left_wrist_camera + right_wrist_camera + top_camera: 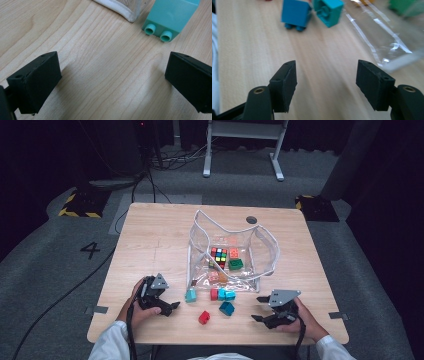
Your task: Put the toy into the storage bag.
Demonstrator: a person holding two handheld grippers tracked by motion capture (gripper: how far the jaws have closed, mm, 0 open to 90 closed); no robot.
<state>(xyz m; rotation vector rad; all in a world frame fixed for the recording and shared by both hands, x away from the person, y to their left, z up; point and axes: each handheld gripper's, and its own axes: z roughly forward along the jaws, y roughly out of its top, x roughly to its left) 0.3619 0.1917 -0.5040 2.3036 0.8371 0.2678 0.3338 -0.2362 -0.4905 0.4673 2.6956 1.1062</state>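
- Nearest: right gripper (261, 309) low over the table's (150, 235) near right part, jaws spread with bare wood between them, nothing pinched. Right gripper view is smeared with motion blur.
- Left gripper (172, 304) at near left, jaws also spread wide, nothing between them; in the left gripper view the pale teal brick (171, 17) lies just ahead and to the right of the gap.
- Loose bricks in front of the bag mouth: red brick (204, 317) closest to the person, blue brick (227, 308) just beyond it, then pale teal brick at left, and a small red brick (214, 294) touching a cyan brick (226, 294) right at the bag edge.
- Likely job: bricks into the clear plastic bag (232, 252). The right gripper looks aimed at the blue brick (295, 13): solid blue, squarish, studs facing the camera, lying on its side, touching or nearly touching the cyan brick (328, 11) in that view.
- Risk: a fast approach could knock the blue brick away or into its neighbour instead of straddling it.
- Risk: hard, smooth plastic on its side could twist or pop out if pinched off-centre or over the studs.
- Risk: a jaw could catch the floppy bag film (387, 37) and drag or collapse the mouth.
- Farthest: inside the bag, a multicoloured puzzle cube (219, 255), a green brick (235, 264) and orange pieces, unclear through the plastic.
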